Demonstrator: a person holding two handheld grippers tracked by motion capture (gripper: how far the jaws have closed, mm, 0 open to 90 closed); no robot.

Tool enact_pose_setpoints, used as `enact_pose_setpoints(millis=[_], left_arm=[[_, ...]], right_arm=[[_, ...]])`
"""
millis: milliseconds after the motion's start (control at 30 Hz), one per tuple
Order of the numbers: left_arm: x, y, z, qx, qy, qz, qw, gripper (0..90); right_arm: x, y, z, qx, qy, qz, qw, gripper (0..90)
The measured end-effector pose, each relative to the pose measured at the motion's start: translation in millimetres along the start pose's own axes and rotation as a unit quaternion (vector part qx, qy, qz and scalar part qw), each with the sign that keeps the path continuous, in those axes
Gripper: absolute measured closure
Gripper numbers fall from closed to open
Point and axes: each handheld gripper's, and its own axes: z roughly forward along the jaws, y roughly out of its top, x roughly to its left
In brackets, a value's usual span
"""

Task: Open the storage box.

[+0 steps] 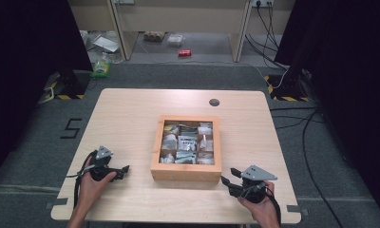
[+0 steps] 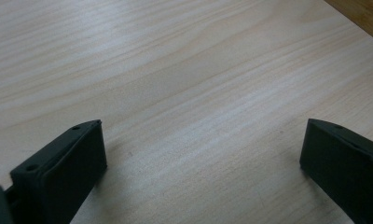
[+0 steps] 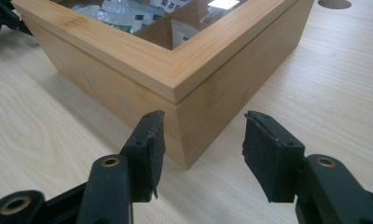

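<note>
Now wooden box corner just beyond right tool, both tools parted, empty

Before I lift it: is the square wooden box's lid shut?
Shut: the glass-topped lid of the square wooden box sits flush on the base, only a thin seam showing.

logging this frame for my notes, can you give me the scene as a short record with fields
surface: light wooden table
main object: wooden box, lid shut, packets visible through its clear top
left gripper: open, over bare table, left of the box
right gripper: open, facing the box's near right corner, not touching
hands: one on each gripper
</note>
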Motion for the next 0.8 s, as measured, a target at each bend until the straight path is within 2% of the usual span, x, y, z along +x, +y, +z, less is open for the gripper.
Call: enact_pose_setpoints(millis=[500,800], left_arm=[[-0.2,-0.1,0.0,-0.001,0.0,-0.001,1.0,0.0],[-0.3,-0.3,-0.3,0.0,0.001,-0.001,1.0,0.0]], right_arm=[[10.2,5.5,13.7,-0.008,0.008,-0.028,0.9995,56.1],[8.5,5.3,15.3,-0.011,0.01,-0.022,0.9996,56.5]])
